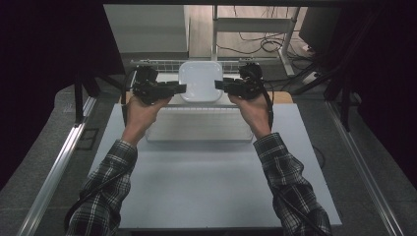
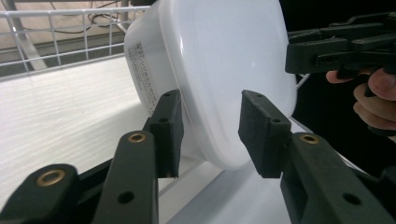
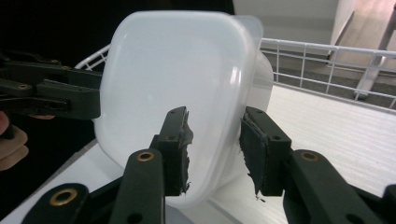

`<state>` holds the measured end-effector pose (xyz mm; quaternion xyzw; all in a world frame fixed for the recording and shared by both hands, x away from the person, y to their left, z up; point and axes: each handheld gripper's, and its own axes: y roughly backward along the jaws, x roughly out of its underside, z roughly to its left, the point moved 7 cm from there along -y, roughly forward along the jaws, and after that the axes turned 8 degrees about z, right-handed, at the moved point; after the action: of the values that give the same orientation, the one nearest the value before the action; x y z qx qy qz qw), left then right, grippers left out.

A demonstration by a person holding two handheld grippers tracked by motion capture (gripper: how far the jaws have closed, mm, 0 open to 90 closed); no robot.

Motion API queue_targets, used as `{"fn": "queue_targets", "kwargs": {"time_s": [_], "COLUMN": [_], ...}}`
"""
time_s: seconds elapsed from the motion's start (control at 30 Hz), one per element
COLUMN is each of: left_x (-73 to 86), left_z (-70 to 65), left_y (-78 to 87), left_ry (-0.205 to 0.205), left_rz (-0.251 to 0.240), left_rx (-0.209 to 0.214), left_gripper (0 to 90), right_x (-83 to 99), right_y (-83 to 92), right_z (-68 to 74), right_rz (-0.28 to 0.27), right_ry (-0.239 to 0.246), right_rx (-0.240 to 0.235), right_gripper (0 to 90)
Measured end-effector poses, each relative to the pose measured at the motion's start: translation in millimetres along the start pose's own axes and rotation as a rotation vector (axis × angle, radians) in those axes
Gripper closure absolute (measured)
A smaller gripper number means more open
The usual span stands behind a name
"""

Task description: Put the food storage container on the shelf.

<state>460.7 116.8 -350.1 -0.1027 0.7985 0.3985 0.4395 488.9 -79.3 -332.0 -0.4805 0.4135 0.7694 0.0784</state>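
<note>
The translucent white plastic tub with rounded corners sits at the far middle of the pale surface, tipped on edge beside a white wire rack. The left gripper and right gripper flank it, fingers wide apart, gripping nothing. Closing both sides evenly would probably steady it. Its contents cannot be seen.

We see a translucent white container between two black grippers — left gripper, right gripper. Our sleeves are plaid — dark with white; the table is pale grey.
</note>
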Motion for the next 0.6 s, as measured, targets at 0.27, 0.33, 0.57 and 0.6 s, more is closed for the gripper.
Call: {"fn": "queue_targets", "kwargs": {"time_s": [0.27, 0.33, 0.57, 0.6], "left_x": [-2.4, -4.0, -12.6, -14.0], "left_z": [5.4, 7.3, 15.9, 17.0], "left_y": [-6.4, -6.9, -9.9, -10.2], "left_ry": [0.017, 0.021, 0.023, 0.020], "left_rz": [0.002, 0.003, -0.003, -0.003], "left_rx": [-0.007, -0.025, -0.081, -0.091], "left_gripper": [53.0, 49.1, 39.1, 38.6], "right_x": [-2.0, -3.4, -8.4, -9.2], "right_y": [-5.9, -6.8, -11.6, -12.5], "right_z": [-6.0, -7.3, -11.7, -12.6], "right_rz": [-0.003, -0.006, -0.020, -0.023], "right_ry": [-0.017, -0.003, 0.004, 0.000], "right_rx": [-0.002, 0.024, 0.084, 0.085], "right_gripper": [56.0, 53.1, 47.8, 47.5]}}
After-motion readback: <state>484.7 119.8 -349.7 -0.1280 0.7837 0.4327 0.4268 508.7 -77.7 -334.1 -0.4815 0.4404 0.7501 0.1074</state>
